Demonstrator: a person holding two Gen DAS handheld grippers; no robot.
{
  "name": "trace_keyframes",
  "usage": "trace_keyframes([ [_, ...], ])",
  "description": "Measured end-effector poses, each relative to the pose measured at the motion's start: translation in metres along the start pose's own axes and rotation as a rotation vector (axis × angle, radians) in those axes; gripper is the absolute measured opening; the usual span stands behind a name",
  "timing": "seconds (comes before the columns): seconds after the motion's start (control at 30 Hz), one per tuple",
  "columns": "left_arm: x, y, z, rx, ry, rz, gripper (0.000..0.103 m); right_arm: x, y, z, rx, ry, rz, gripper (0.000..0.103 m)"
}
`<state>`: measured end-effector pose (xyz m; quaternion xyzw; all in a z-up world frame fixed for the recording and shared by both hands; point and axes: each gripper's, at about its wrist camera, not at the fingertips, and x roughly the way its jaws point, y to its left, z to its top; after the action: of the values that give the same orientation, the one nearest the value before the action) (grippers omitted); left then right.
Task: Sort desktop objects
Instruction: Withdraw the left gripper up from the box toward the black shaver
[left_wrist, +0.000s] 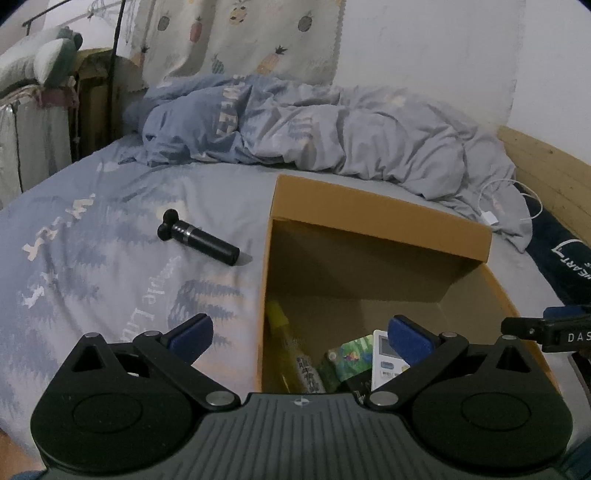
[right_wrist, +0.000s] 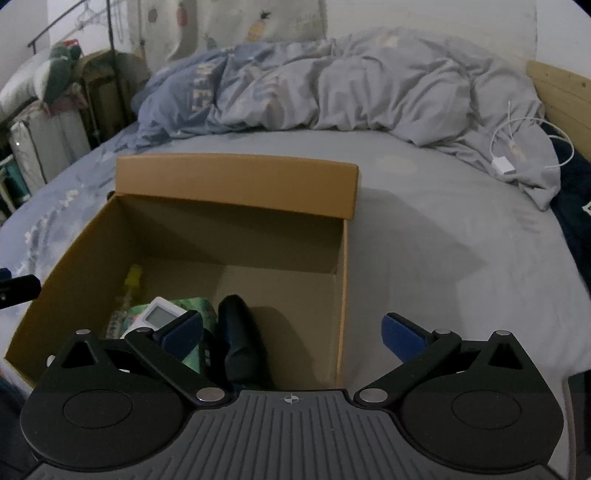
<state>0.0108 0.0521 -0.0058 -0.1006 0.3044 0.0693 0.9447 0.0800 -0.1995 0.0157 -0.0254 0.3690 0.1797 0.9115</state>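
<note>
Both grippers were spread wide and held nothing: left gripper (left_wrist: 300, 338) hovered over the near-left wall of the cardboard box (left_wrist: 384, 225), right gripper (right_wrist: 293, 334) over the box's near-right corner. The box sat open on the bed (left_wrist: 110, 288), its flap raised at the far side. Contents already inside, clustered at the near-left end: a yellow bottle (left_wrist: 286, 347) lying along the left wall, a green patterned packet (left_wrist: 352, 356), a white remote control with a small screen (right_wrist: 159, 315), and a dark rounded item (right_wrist: 240, 347) whose identity could not be told. The far and right parts of the box floor were bare. One loose item lay outside: a black electric shaver (left_wrist: 199, 238) on the bed sheet, well left of the box, head pointing away from it. A white charger with cable (right_wrist: 504, 166) rested by the rumpled duvet (right_wrist: 332, 85) near the headboard; whether it belongs to the sort is unclear. Judgement: task mostly done, four items boxed, shaver left to fetch, most likely by the left gripper as the nearer one
</note>
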Motion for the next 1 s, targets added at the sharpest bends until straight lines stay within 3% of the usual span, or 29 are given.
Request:
trace_keyframes([
  [1.0, 0.013, 0.014, -0.001, -0.089, 0.051, -0.009, 0.103, 0.002, 0.015, -0.006, -0.134, -0.034, 0.022, 0.103],
])
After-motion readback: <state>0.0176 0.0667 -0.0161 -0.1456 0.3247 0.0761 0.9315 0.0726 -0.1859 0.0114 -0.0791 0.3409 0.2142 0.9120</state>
